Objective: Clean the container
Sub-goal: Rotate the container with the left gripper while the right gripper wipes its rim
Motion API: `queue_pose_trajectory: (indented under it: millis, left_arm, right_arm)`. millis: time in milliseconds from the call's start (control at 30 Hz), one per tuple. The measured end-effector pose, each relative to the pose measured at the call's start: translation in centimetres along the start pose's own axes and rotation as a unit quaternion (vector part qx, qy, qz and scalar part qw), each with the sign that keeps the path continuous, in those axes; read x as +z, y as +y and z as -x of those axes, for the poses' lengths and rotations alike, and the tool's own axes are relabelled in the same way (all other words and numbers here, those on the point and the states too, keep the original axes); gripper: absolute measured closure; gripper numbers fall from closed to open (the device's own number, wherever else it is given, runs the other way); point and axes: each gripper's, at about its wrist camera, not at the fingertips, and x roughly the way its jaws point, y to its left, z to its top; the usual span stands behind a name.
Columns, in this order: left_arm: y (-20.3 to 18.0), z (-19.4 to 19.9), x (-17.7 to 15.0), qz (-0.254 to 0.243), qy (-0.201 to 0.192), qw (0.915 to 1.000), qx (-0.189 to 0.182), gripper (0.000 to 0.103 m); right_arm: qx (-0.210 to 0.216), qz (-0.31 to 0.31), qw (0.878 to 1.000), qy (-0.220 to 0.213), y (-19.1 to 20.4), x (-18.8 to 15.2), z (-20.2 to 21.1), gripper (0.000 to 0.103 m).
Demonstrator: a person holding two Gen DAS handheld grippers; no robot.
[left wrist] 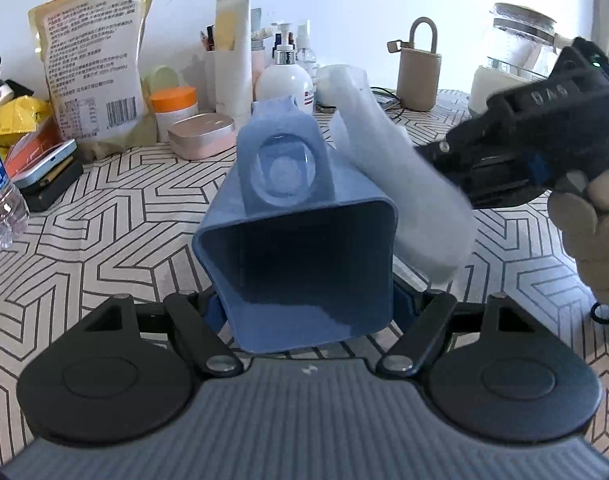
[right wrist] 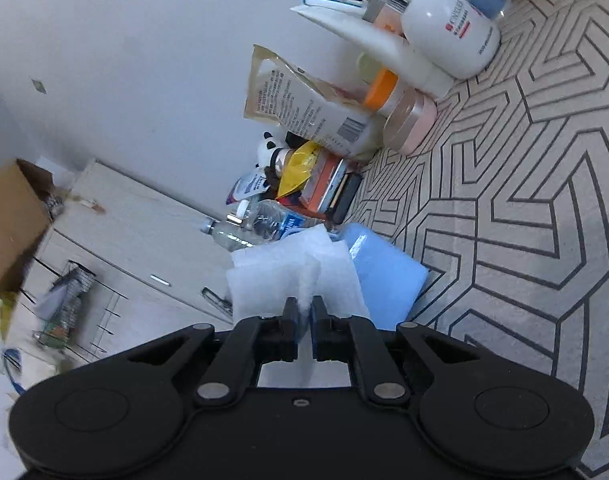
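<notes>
the blue container (left wrist: 304, 248) is lifted above the patterned counter (left wrist: 104, 216), tipped with its open mouth facing the left wrist camera. the left tool (left wrist: 304, 308) is clamped on its near lower edge, fingers mostly hidden behind the wall. the right tool (right wrist: 302, 312), held in a hand (left wrist: 592, 232), is pinched together on a white cloth (right wrist: 296, 268). cloth lies against the container's right outer side, by the rim. judgement: wiping is under way, on the outside. inside looks clear of visible dirt, but cleanliness is too fine to tell, so how much wiping is left is open. clutter of bottles (left wrist: 284, 76) sits far back.
</notes>
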Motion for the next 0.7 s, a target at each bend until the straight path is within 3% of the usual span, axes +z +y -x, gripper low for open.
queue_pose_trajectory:
  millis: [133, 433, 700]
  left_arm:
    - [0.2, -0.2, 0.0, 0.005, 0.013, 0.9999, -0.001, 0.027]
    - [-0.1, -0.1, -0.1, -0.004, 0.015, 0.9999, -0.001, 0.027]
    - [-0.3, 0.0, -0.2, 0.003, 0.015, 0.9999, 0.000, 0.027]
  right_arm:
    - [-0.022, 0.036, 0.999, 0.006, 0.9, -0.4, -0.5, 0.092]
    - [-0.084, 0.028, 0.996, 0.006, -0.5, 0.2, -0.8, 0.092]
    - [-0.072, 0.067, 0.995, 0.020, 1.1, -0.2, -0.8, 0.093]
